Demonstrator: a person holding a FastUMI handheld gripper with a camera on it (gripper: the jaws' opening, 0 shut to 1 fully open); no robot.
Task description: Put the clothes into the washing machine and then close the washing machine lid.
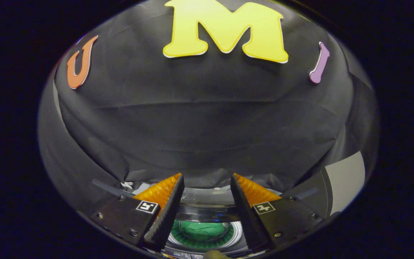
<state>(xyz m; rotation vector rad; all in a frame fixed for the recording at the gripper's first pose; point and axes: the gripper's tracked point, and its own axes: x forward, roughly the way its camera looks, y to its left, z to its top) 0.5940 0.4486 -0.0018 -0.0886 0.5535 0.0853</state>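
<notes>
Gripper view: one released gripper [207, 180] above one washing machine [207, 208], one green garment [202, 230] inside.

The tool [207, 180] has wedge-shaped ridged fingers on screwed mounts bearing square markers.

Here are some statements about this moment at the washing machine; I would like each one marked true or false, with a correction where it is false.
1. The gripper is open, with nothing between its fingers. True.
2. A green cloth lies inside the drum. True.
3. The lid covers the drum. False: it stands raised behind the drum opening, which is uncovered.
4. The fingers press on the green cloth. False: they hang above the machine, apart from it.
5. The black booth wall lies beyond the fingers. True.
</notes>
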